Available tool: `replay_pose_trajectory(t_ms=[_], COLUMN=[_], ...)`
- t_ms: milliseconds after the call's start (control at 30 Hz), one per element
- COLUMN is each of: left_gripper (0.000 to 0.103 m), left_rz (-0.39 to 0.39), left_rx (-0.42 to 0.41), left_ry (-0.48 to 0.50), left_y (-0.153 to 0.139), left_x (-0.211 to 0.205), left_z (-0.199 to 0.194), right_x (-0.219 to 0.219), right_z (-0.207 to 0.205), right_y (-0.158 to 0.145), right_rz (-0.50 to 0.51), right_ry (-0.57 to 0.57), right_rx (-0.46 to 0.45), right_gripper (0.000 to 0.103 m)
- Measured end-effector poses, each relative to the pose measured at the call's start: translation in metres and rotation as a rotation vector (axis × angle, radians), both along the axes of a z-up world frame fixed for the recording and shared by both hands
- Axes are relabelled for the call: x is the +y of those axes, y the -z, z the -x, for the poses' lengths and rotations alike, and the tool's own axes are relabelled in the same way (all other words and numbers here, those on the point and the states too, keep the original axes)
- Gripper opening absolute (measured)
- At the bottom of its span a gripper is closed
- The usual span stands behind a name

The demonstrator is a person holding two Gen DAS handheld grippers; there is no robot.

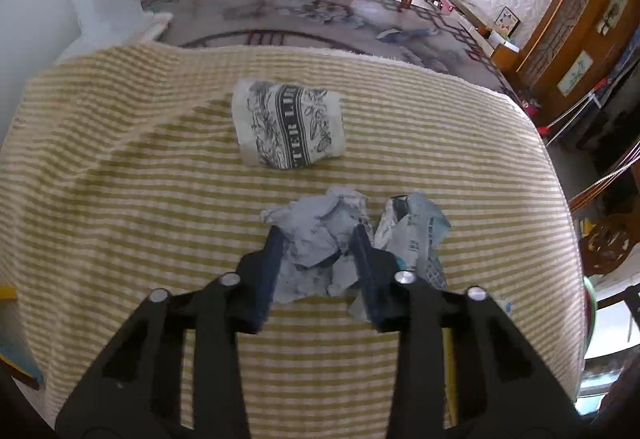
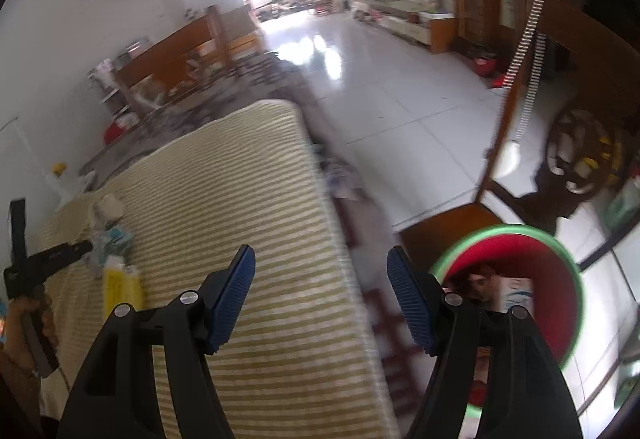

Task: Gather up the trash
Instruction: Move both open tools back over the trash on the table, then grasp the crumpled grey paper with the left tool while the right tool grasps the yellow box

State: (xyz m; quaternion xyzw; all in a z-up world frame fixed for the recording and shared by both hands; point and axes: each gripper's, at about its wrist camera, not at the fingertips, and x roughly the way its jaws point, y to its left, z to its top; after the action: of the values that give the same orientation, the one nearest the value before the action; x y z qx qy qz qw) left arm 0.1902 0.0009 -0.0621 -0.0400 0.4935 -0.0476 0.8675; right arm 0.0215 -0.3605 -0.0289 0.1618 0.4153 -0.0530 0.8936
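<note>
My left gripper [image 1: 318,229] is closed around a crumpled grey-blue paper wad [image 1: 320,243] on the striped cloth [image 1: 120,179]. A second crumpled printed wrapper [image 1: 416,235] lies just right of it. A flattened paper cup with black floral print [image 1: 290,129] lies farther ahead. My right gripper [image 2: 320,255] is open and empty, held over the cloth's right edge. A red bin with a green rim [image 2: 516,259] stands below right of it, with trash inside. The left gripper also shows in the right wrist view [image 2: 76,249], at the trash pile [image 2: 112,239].
A yellow item [image 2: 116,287] lies on the cloth near the pile. A dark patterned table [image 1: 300,15] lies beyond the cloth. A wooden chair [image 2: 520,87] stands by the bin on the tiled floor [image 2: 380,99]. A white bottle with a yellow cap [image 1: 108,7] stands far left.
</note>
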Motion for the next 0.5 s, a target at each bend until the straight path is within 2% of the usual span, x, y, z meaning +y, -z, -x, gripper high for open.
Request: replay_pose_trajectory(t_ms=[33,67,167,300,333,400,500], left_gripper=[0.012,0.004,0.002,0.001,0.001,0.001,0.002], left_rz=[-0.001,-0.005,0.059,0.123,0.138,0.165,0.168], left_rx=[-0.002,0.004,0.01,-0.037,-0.053,-0.073,-0.05], left_ry=[0.01,0.017,0.008,-0.03,-0.04,-0.043,-0.017], left_y=[-0.001,-0.001,-0.01,-0.028,-0.034,-0.043,-0.041], left_x=[0.0,0.004,0.019,0.033,0.035,0.034,0.028], left_z=[0.002,0.003,0.015,0.03,0.036,0.048,0.06], right_x=[0.009,0.019,0.051,0.098,0.11,0.124,0.141], right_z=[-0.005,-0.009,-0.022,-0.037,-0.04,-0.045,-0.053], right_y=[0.001,0.002,0.008,0.016,0.018,0.022,0.028], right_rz=[-0.024,-0.047,-0.105,-0.122,-0.153,-0.202,-0.263], right_ry=[-0.031,-0.061,-0.157,-0.275,-0.311,-0.345,-0.373], right_rx=[-0.003,-0.003,0.011,0.036,0.043,0.049,0.063], right_gripper=[0.066,0.066,0.066,0.067,0.067,0.067,0.067])
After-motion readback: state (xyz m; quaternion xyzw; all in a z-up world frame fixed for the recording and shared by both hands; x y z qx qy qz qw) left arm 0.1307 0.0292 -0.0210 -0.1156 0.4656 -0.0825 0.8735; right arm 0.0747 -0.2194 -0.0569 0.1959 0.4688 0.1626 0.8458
